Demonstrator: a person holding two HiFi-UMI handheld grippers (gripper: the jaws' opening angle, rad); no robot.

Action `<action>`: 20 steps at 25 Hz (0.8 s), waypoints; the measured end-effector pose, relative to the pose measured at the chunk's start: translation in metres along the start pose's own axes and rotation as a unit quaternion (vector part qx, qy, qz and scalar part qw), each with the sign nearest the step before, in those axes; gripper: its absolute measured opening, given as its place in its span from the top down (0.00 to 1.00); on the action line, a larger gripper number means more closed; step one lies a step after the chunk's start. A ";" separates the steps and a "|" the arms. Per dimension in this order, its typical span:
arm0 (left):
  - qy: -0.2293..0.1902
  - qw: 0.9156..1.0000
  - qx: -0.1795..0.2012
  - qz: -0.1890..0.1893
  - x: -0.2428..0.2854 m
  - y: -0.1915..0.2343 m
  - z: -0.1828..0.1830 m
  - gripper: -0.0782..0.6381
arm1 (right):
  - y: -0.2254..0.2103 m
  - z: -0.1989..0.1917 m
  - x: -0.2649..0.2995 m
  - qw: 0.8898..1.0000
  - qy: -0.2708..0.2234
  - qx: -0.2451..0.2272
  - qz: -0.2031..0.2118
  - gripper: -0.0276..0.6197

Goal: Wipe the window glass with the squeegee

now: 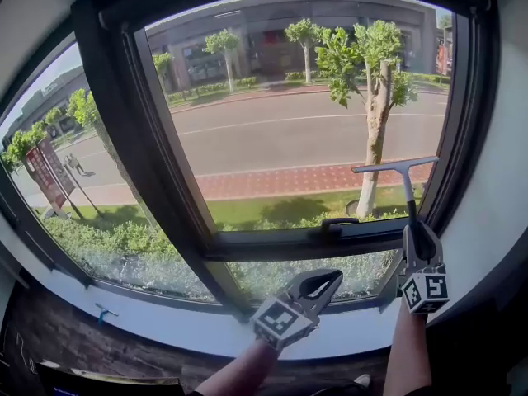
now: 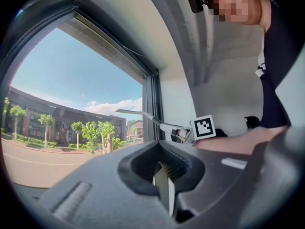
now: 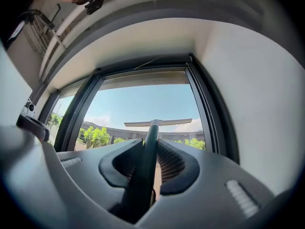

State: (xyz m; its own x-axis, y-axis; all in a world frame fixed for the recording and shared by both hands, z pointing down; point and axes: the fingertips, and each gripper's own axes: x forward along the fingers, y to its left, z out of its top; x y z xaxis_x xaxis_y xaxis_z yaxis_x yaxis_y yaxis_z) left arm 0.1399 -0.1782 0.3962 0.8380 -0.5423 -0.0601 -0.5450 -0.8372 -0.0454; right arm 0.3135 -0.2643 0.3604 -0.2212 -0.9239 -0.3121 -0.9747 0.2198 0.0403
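- Head view is filled by the window glass (image 1: 313,122), a wide pane looking out on a road and trees. A dark window frame (image 1: 124,122) divides it, and a pale sill (image 1: 165,324) runs below.
- The squeegee (image 1: 396,167) is over the lower right part of the right-hand pane, close to the right frame. Its blade is nearly level and its handle runs down. Whether the rubber edge actually touches the glass cannot be made out.
- The right hand-held gripper (image 1: 419,231) is clamped on the squeegee handle. The right gripper view shows the dark handle (image 3: 151,128) pinched between the two jaws, with the blade crossing the top.
- The left hand-held gripper (image 1: 328,279) hangs near the sill with nothing in it. In the left gripper view its jaws are together.
- Judged from this, the wiping step is in hand, with most of the pane lying above the blade.
- The next move probably calls for raising the blade to the top of the pane, pressing it flat against the glass, and drawing it down evenly without tilting.
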 end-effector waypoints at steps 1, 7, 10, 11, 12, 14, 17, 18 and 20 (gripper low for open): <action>-0.005 1.000 0.003 -0.002 -0.003 0.000 0.004 0.89 | 0.007 0.011 0.003 1.000 -0.009 -0.003 0.004 0.81; -0.044 0.999 0.019 -0.005 -0.015 0.012 0.025 0.89 | 0.039 0.063 0.028 0.998 -0.048 -0.015 0.021 0.81; -0.047 0.999 0.026 0.008 -0.023 0.022 0.034 0.89 | 0.054 0.079 0.041 0.998 -0.062 -0.013 0.026 0.81; -0.047 0.998 0.030 0.012 -0.024 0.025 0.037 0.89 | 0.057 0.085 0.046 0.997 -0.066 -0.014 0.029 0.81; -0.047 0.998 0.037 0.015 -0.024 0.029 0.041 0.89 | 0.060 0.092 0.051 0.997 -0.071 -0.014 0.031 0.81; -0.049 0.997 0.051 0.018 -0.021 0.035 0.051 0.89 | 0.061 0.108 0.065 0.996 -0.086 -0.012 0.034 0.81; -0.052 0.997 0.059 0.013 -0.012 0.035 0.065 0.89 | 0.057 0.131 0.083 0.994 -0.105 -0.005 0.038 0.81; -0.051 0.997 0.061 0.009 -0.009 0.035 0.069 0.89 | 0.056 0.139 0.089 0.993 -0.111 -0.003 0.039 0.81; -0.048 0.996 0.070 0.006 -0.004 0.037 0.075 0.89 | 0.055 0.154 0.101 0.991 -0.127 0.000 0.042 0.81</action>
State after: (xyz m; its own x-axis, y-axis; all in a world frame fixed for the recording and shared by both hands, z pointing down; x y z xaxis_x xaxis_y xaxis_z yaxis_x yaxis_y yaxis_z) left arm 0.1149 -0.2018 0.3203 0.8286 -0.5378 -0.1558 -0.5592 -0.8089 -0.1817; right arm 0.2423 -0.2972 0.1846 -0.2863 -0.7944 -0.5357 -0.9533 0.2923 0.0761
